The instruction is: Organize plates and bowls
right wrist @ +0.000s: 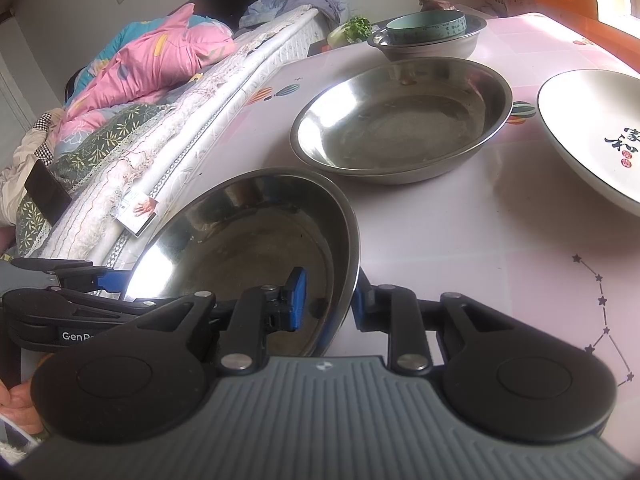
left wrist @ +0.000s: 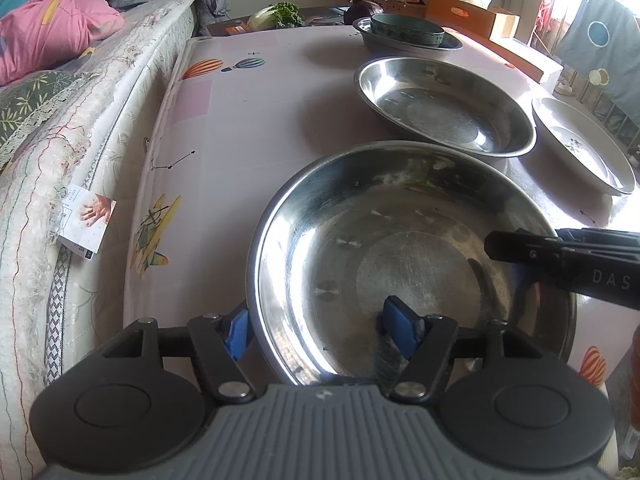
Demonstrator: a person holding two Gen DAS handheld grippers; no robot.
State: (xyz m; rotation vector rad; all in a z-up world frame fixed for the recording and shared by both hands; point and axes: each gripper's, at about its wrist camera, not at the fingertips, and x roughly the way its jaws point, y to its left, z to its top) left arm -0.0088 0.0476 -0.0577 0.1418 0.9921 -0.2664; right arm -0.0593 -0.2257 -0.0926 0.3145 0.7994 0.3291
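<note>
A steel plate (left wrist: 400, 240) is held above the pink table by both grippers; it also shows in the right wrist view (right wrist: 248, 240). My left gripper (left wrist: 320, 328) straddles its near rim, one blue pad inside and one outside. My right gripper (right wrist: 326, 300) is shut on its right rim and shows in the left wrist view (left wrist: 520, 256). A second steel plate (left wrist: 444, 104) (right wrist: 400, 120) lies on the table beyond. A white ceramic plate (left wrist: 580, 144) (right wrist: 592, 132) lies to the right. A teal bowl (left wrist: 408, 30) (right wrist: 426, 24) sits in a steel dish (left wrist: 452, 44) (right wrist: 432, 46) at the back.
A mattress edge (left wrist: 80, 160) with bedding runs along the table's left side. A small card (left wrist: 86, 220) is tucked against it. Vegetables (left wrist: 276, 16) and cardboard boxes (left wrist: 468, 12) stand beyond the table's (left wrist: 248, 128) far edge.
</note>
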